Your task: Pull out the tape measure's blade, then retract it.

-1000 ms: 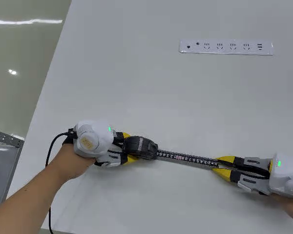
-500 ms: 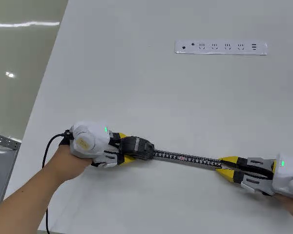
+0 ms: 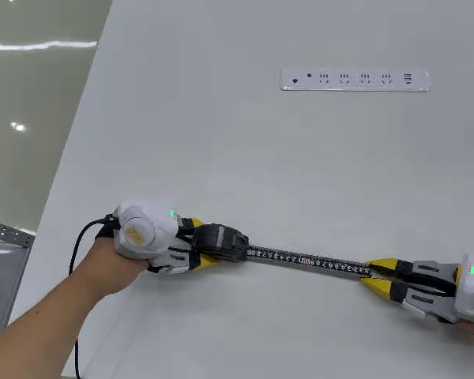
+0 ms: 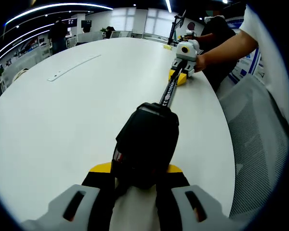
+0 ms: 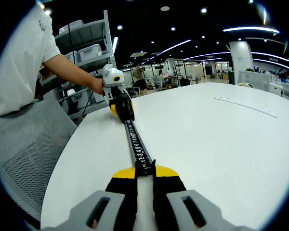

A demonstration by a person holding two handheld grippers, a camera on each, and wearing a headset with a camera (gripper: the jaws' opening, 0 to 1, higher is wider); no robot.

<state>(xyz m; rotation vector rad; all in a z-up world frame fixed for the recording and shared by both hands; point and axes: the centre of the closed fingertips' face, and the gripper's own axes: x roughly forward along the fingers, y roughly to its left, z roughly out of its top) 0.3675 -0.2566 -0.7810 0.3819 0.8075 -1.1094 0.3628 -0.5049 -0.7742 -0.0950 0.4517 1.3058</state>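
Left gripper point(image 3: 199, 246) sat far left, jaws clenched on the black tape measure case point(image 3: 221, 242). The case rested on the white table point(image 3: 245, 150), near its front edge. The blade point(image 3: 308, 260) ran out of the case to the right, low along the table, long axis left to right across the head view. Right gripper point(image 3: 379, 275) was far right, jaws pinched on the blade's tip end. The blade lay straight ahead of both pairs of jaws, in line with each. The right gripper held the free end, so retracting probably meant moving it left along that axis toward the case. Count: one tape measure, one blade, two grippers, one power strip point(image 3: 354, 79) well apart at the back.
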